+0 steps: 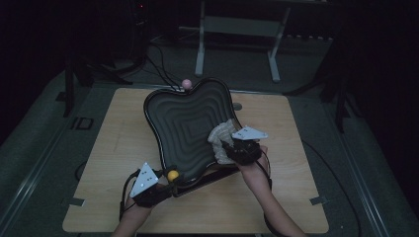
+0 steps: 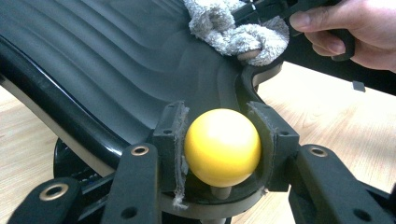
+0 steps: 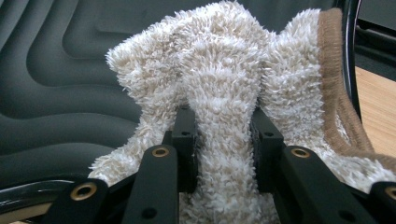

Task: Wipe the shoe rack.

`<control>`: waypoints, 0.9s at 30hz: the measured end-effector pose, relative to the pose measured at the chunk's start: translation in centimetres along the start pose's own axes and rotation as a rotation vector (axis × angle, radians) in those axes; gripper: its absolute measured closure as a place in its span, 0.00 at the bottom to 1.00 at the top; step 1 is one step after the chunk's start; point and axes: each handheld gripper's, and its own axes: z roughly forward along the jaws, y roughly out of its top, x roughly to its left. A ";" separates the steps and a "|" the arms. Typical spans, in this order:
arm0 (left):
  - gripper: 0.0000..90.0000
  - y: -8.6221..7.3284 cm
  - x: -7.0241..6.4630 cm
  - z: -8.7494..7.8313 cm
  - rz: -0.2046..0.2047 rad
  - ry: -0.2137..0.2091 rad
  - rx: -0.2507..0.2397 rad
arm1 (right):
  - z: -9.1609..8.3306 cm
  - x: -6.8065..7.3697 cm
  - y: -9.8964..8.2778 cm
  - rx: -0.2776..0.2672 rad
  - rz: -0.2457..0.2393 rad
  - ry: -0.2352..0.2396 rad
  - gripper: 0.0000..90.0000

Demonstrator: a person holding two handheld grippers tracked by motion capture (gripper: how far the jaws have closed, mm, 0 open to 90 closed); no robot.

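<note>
Tray wiping under way, cloth pinched at the dish's lower right edge.

Tray [image 1: 188,123], dark, ridged and tilted, fills the table's [image 1: 108,148] centre. At lower left, the left gripper [image 1: 165,185] clamps its yellow knob [image 2: 222,147]; the right gripper [image 3: 223,144] squeezes the fluffy beige cloth [image 3: 224,84] against the ribs. Judging by this, most ridges remain unwiped. Only the high view shows a pink knob [image 1: 186,83] at the top rim; the right gripper view reveals the cloth's brown hem.

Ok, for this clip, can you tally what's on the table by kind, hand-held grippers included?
Black ridged tray: 1
Ball knobs: 2, yellow and pink
Fluffy beige cloth: 1
Hand-held grippers: 2, left clamped on the yellow knob, right pinching the cloth
Total: 6
</note>
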 end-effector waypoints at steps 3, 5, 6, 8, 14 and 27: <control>0.65 0.0 0.0 0.0 0.001 -0.002 0.001 | 0.0 -0.2 0.1 0.002 0.005 0.012 0.77; 0.65 0.0 0.1 0.0 0.000 -0.004 -0.002 | 0.0 -0.5 0.2 -0.006 0.015 0.032 0.77; 0.65 0.0 0.1 0.0 0.000 -0.005 -0.002 | 0.0 -0.5 0.3 -0.008 0.025 0.039 0.77; 0.65 0.0 0.1 0.0 0.000 -0.005 -0.004 | 0.0 -0.9 0.7 -0.007 0.036 0.060 0.77; 0.65 -0.1 0.1 0.0 -0.002 -0.007 -0.007 | 0.0 -0.9 3.2 -0.040 0.040 0.075 0.77; 0.65 0.0 0.2 0.0 0.006 -0.015 -0.002 | 2.5 -1.8 11.8 -0.103 0.080 0.100 0.77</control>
